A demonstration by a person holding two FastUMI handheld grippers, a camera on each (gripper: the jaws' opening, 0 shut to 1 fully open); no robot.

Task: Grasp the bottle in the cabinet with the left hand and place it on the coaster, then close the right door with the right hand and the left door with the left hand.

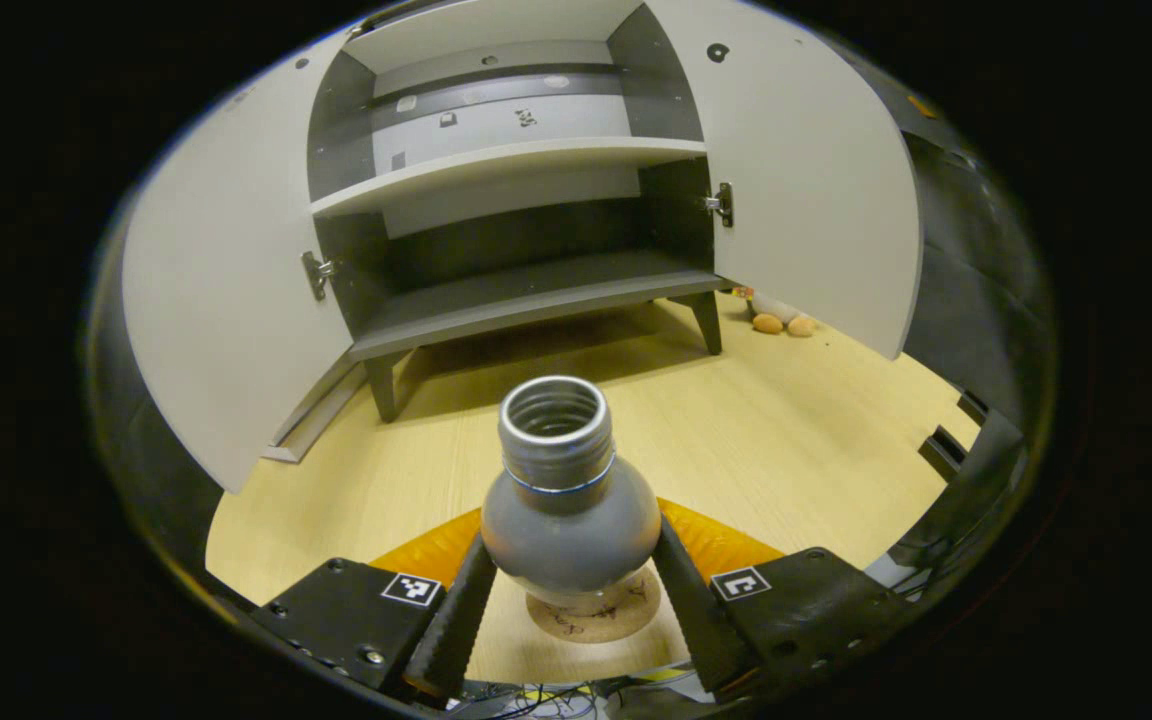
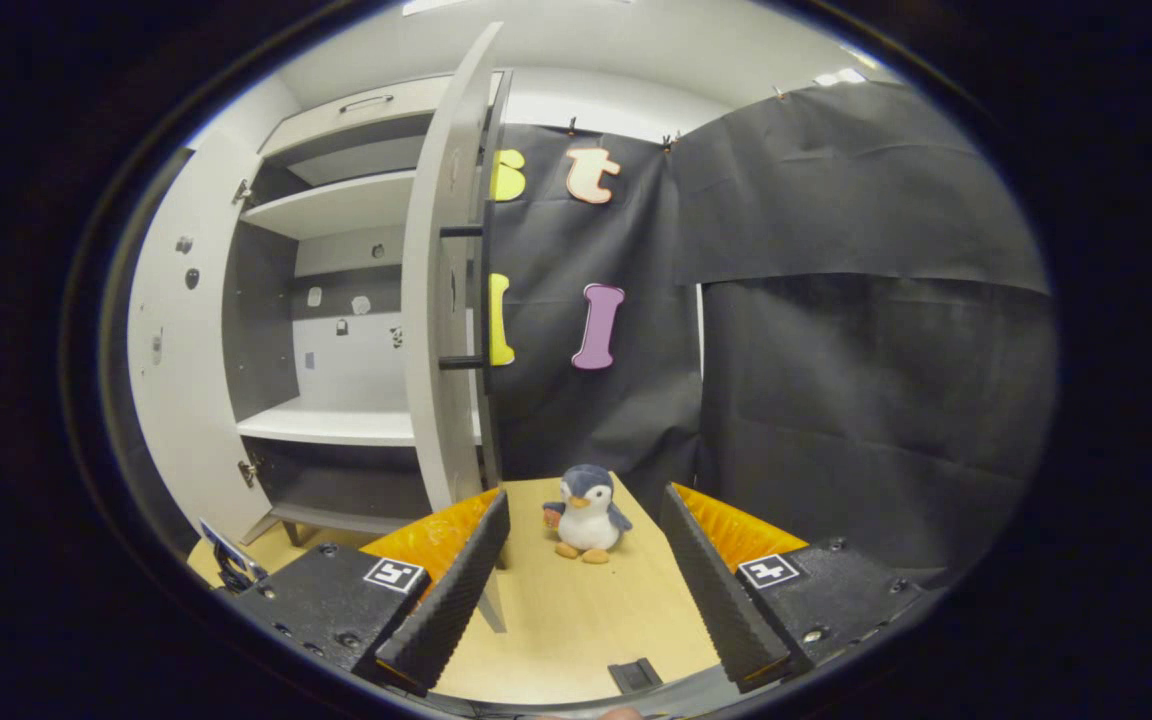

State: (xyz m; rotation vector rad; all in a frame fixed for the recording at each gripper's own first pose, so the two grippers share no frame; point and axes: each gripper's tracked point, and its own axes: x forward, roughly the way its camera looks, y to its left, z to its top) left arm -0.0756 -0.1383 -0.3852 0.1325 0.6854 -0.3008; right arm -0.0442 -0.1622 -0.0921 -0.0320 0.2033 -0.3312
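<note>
A pale wooden tabletop [image 1: 796, 440] carried everything. In the left gripper view, the cabinet [image 1: 526, 230] stood on dark legs at 12 o'clock, its 2 doors swung open and its lower shelf [image 1: 536, 290] and upper shelf [image 1: 506, 165] bare. A round cork coaster [image 1: 591, 612] lay flat on the wood at 6 o'clock, partly hidden beneath the bottle [image 1: 568, 500]; whether the bottle touched it could not be told. A small penguin toy [image 2: 584, 512] stood upright on the table in the right gripper view, at 6 o'clock, near the edge of the cabinet's right door [image 2: 444, 300] and close to the black cloth wall.
</note>
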